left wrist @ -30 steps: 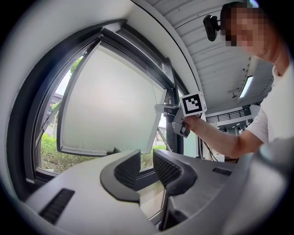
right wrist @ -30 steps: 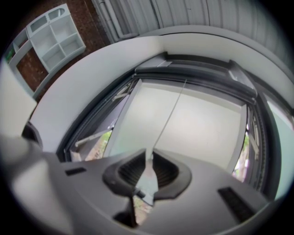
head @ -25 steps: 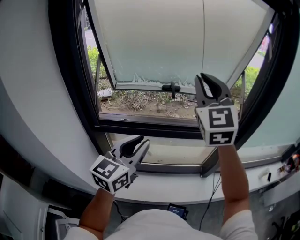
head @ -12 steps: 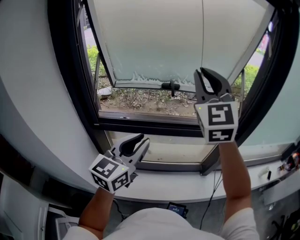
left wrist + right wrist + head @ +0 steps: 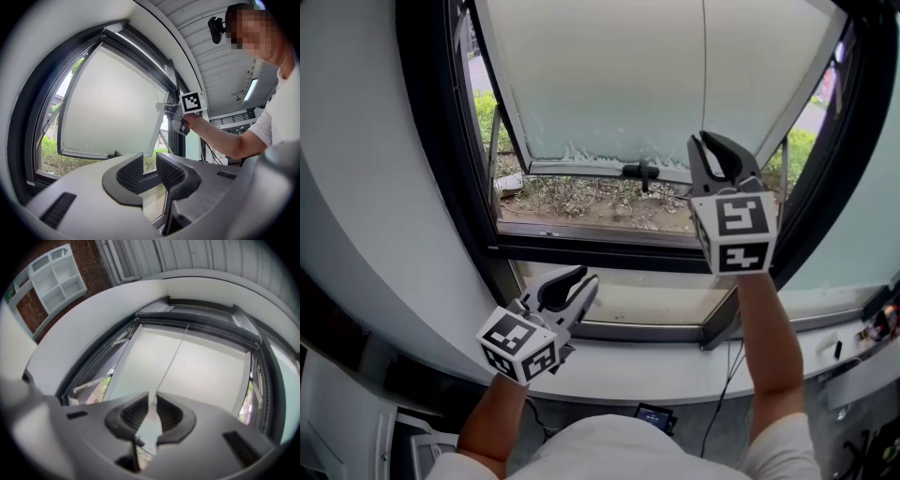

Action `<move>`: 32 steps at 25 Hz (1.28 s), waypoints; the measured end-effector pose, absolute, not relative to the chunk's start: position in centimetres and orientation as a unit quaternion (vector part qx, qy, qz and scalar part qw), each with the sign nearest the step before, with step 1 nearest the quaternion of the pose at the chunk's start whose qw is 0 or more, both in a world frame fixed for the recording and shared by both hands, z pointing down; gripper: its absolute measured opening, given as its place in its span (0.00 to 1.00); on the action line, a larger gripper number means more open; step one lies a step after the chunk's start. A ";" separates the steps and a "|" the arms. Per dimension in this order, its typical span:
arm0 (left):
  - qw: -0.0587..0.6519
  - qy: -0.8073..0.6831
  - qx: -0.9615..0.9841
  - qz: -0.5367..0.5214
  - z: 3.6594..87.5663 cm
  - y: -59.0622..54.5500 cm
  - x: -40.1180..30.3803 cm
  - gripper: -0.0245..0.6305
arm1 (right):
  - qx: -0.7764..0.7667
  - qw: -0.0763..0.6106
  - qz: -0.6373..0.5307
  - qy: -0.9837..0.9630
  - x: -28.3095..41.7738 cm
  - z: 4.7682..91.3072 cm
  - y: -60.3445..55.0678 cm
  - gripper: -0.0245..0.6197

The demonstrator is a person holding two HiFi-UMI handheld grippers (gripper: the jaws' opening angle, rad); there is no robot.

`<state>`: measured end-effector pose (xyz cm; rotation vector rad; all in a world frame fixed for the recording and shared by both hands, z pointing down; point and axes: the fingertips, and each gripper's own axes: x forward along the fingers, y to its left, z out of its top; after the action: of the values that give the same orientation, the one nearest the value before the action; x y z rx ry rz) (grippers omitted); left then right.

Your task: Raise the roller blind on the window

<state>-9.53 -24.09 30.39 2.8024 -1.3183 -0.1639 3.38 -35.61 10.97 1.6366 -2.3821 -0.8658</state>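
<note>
Window (image 5: 441,187), dark-framed, fills the head view. I note the blind cord (image 5: 705,66) running vertically from top centre down into my right gripper (image 5: 701,141), whose jaws are pinched on it. Left gripper (image 5: 586,278), lower left, has its jaws apart and empty.

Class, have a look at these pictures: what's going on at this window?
A person stands at a window with a hand-held gripper in each hand. The right hand-held gripper is raised and shut on the thin cord that runs up in front of the glass. The left hand-held gripper is held low near the sill, jaws apart and empty. The blind itself cannot be made out.
</note>
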 end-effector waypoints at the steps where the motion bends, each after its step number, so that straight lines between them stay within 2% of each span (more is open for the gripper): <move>1: 0.020 -0.425 0.903 -0.053 30.4 -24.1 -9.6 0.19 | 0.541 0.061 -0.284 -0.789 3.4 11.0 -35.7 0.12; 23: 0.031 -0.425 0.903 -0.054 31.1 -23.6 -10.2 0.19 | 0.547 0.059 -0.275 -0.789 3.0 10.8 -36.1 0.13; 32: 0.034 -0.421 0.905 -0.052 31.4 -23.3 -10.2 0.19 | 0.545 0.063 -0.277 -0.789 2.7 10.8 -35.4 0.19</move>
<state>-10.17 -23.33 31.35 2.7836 -1.2951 -0.1592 2.74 -35.44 10.79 1.6455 -2.3831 -0.8376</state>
